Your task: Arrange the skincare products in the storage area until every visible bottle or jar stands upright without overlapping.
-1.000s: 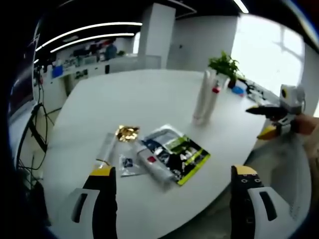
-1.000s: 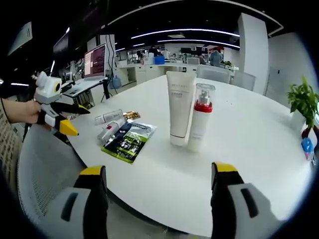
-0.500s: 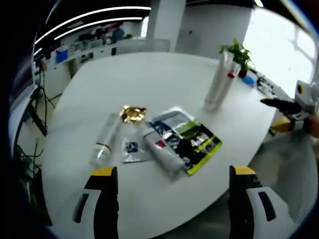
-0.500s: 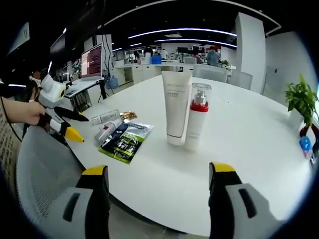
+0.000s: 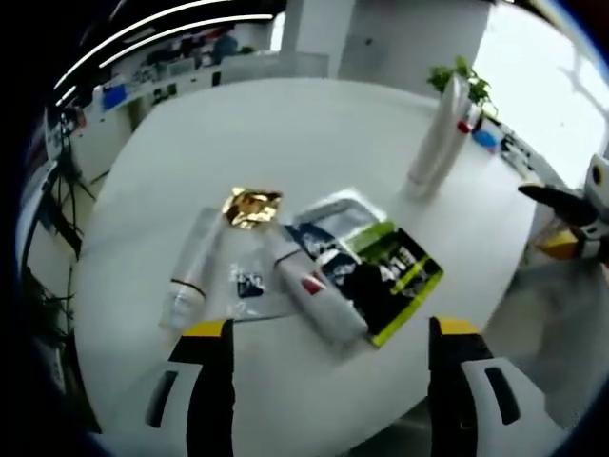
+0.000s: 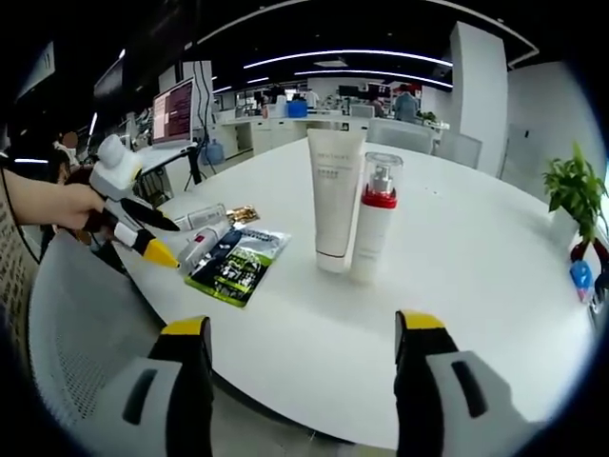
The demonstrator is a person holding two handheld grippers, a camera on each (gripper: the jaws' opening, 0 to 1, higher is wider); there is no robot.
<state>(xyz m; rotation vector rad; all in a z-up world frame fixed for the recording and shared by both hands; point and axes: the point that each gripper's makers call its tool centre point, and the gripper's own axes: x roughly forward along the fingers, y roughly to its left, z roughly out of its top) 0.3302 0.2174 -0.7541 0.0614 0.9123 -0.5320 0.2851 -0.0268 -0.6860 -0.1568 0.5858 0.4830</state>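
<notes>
**Operator:** Skincare products, status. Two stand upright mid-tabletop, touching or nearly so: a white squeeze tube (image 6: 335,205) resting on its cap and a clear pump bottle (image 6: 373,221) with a red collar. The rest lie flat near the tabletop edge: a clear bottle (image 5: 190,268) on its side, a white tube (image 5: 319,297) with a red mark, a green-and-black sachet (image 5: 385,278) partly under that tube, a small clear sachet (image 5: 249,283) and a gold foil packet (image 5: 249,206).

**Technician:** Tool state?

**Operator:** Left tool (image 5: 322,333): jaws wide apart, holding nothing, poised over the flat group. Right tool (image 6: 300,327): jaws wide apart, holding nothing, well short of the upright pair, above the white tabletop (image 6: 495,257). A person's hand (image 6: 57,202) carries the left tool into the right gripper view.

**Technician:** Handling notes for the lying items?

**Operator:** Judged from appearance: the clear bottle looks rigid, light and slippery, and will likely roll. Grip it across the body near the banded end, then tilt it onto its base. The white tube looks soft; squeeze lightly at the stiffer cap end. It overlaps the sachet, so lifting it may drag the sachet along.

**Technician:** Risk?

**Operator:** Tall, narrow items topple easily. Set them down well apart from the upright pair.
</notes>
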